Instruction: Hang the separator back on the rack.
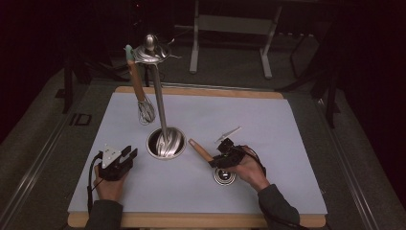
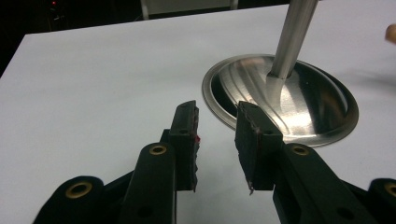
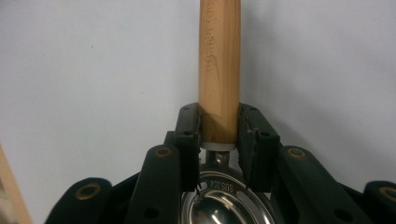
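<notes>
Right gripper (image 3: 218,140) clamped on the wooden handle (image 3: 219,70) of a ladle-like utensil, both pads pressed flat against the handle's lower end, just above where wood meets the steel neck. Polished steel bowl (image 3: 224,205) directly under the jaws in the right gripper view, stamped lettering on its rim. From the high view: same gripper (image 1: 225,155) low over the white table mat (image 1: 268,124), handle angled up and left toward the stand, bowl (image 1: 223,176) right down at the mat beneath the hand; contact with the mat too small to tell.

Left gripper (image 2: 217,135) holding nothing: fingers (image 2: 184,140) parted with a clear gap, only bare mat between them, tips just short of the round steel base (image 2: 322,112) of the utensil stand. In the high view, resting near the mat's left front (image 1: 125,155), beside that base (image 1: 166,143). Wooden-handled whisk (image 1: 142,100) hanging from the stand's top ring, well apart from both grippers
</notes>
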Demonstrator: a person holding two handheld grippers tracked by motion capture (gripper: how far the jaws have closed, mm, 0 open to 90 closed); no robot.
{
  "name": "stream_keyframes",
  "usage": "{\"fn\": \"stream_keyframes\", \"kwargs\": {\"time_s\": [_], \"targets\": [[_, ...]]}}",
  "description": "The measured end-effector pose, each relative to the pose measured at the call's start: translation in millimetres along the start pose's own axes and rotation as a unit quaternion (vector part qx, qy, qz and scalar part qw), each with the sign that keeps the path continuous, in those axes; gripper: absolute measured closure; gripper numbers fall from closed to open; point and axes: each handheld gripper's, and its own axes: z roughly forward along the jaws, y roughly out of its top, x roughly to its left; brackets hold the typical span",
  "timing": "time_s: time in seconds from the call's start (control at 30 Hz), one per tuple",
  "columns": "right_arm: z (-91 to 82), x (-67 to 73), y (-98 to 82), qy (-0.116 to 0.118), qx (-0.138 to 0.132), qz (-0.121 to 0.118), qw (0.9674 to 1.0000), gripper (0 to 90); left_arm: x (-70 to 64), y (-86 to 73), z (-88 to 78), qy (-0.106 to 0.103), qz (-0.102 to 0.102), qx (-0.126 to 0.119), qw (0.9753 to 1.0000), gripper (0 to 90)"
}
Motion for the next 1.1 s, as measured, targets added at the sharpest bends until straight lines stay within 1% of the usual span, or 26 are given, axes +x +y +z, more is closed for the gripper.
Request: {"fn": "stream_keyframes", "kwargs": {"time_s": [0.03,0.07,0.1,0.13,0.2,0.37,0.47,0.57,0.63,0.7,0.83,0.97,1.1], "targets": [[-0.8,-0.3,-0.1,0.001,-0.006,-0.002,1.0,70.9,0.0,0.0,-0.1,0.0,0.001,0.0,1.0,69.6],[-0.8,-0.3,-0.1,0.001,-0.006,-0.002,1.0,70.9,0.0,0.0,-0.1,0.0,0.001,0.0,1.0,69.6],[-2.4,-0.4,0.2,-0.002,-0.015,-0.014,0.9998,70.9,0.0,0.0,-0.1,0.0,0.001,0.001,1.0,69.6],[-2.4,-0.4,0.2,-0.002,-0.015,-0.014,0.9998,70.9,0.0,0.0,-0.1,0.0,0.001,0.001,1.0,69.6],[-5.4,-0.5,1.4,-0.001,-0.022,-0.024,0.9995,70.9,0.0,0.0,-0.1,0.0,0.001,0.0,1.0,69.6],[-8.8,-1.7,2.4,0.003,-0.023,-0.028,0.9993,70.9,-0.1,0.0,-0.1,0.001,0.001,0.0,1.0,69.6],[-11.2,-3.2,2.7,0.009,-0.031,-0.032,0.999,70.9,-0.1,0.0,-0.2,0.001,0.001,0.0,1.0,69.6],[-13.7,-3.8,3.4,0.013,-0.04,-0.045,0.9981,70.9,-0.1,0.0,-0.1,0.001,0.001,0.0,1.0,69.6],[-15.7,-2.8,3.8,0.011,-0.046,-0.064,0.9968,70.9,0.0,0.0,-0.1,0.001,0.001,0.0,1.0,69.6],[-18.5,-2.5,4.2,0.013,-0.051,-0.074,0.9958,70.9,0.0,0.0,-0.1,0.001,0.001,0.0,1.0,69.6],[-23.6,-1.6,5.5,0.019,-0.067,-0.097,0.9928,70.9,-0.1,0.0,-0.1,0.001,0.001,0.0,1.0,69.5],[-25.5,-0.7,7.2,0.026,-0.075,-0.115,0.9902,70.9,0.0,-0.1,-0.2,0.001,0.0,-0.001,1.0,69.5],[-26.9,-0.5,8.8,0.033,-0.083,-0.121,0.9886,70.9,0.3,-0.1,-0.3,0.0,0.0,-0.001,1.0,69.5]]}}
